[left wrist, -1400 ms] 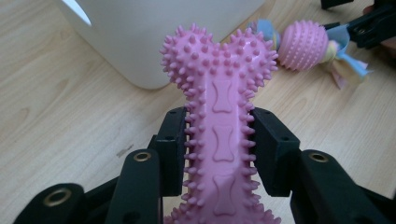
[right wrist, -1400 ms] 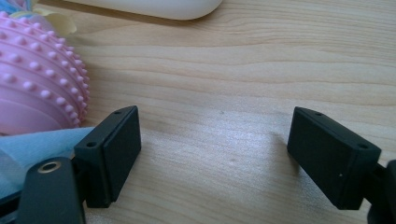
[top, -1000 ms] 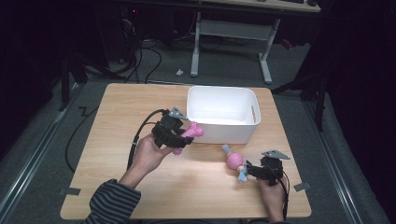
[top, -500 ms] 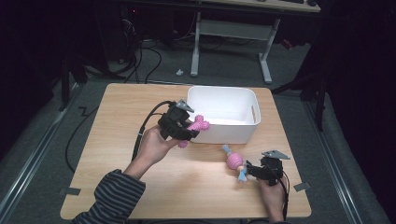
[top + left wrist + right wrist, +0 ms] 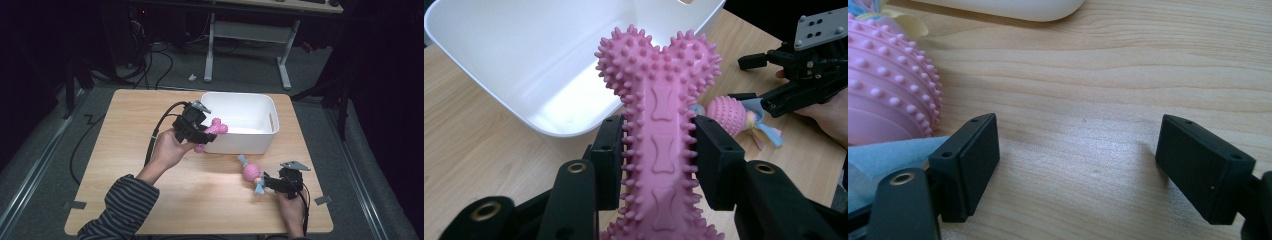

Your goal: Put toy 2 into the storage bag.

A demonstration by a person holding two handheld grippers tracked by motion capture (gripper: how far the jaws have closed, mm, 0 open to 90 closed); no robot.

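**Pink spiked bone toy held at the rim of the white bin**

The left gripper (image 5: 204,136) is holding a pink spiked bone toy (image 5: 659,135), its fingers (image 5: 608,160) clamped on the narrow shaft of the toy from both sides. In the left gripper view the toy's knobbed head is pointing up and away, over the near wall of the white bin (image 5: 524,60). From the high view the toy (image 5: 215,129) is hanging at the bin's (image 5: 260,142) front left corner, one end above the rim and the other just outside the wall. The person's left hand (image 5: 167,149) is wrapping the gripper body, a striped sleeve (image 5: 120,207) trailing toward the counter's near edge.

The bin is sitting toward the far right part of the wooden counter (image 5: 125,130), its inside showing white and bare in the left gripper view. No brand, label or readable writing is showing on the toy, the bin or the grippers; the raised marks on the toy's shaft are small bone shapes.

The right gripper (image 5: 270,184) is resting low near the counter's near right corner, its fingers (image 5: 970,160) standing wide apart with bare wood between them. A pink spiked ball toy (image 5: 883,95) with pale blue and yellow fabric tails is lying just beside the one finger, outside the gap; whether the blue fabric is touching that finger cannot be told.
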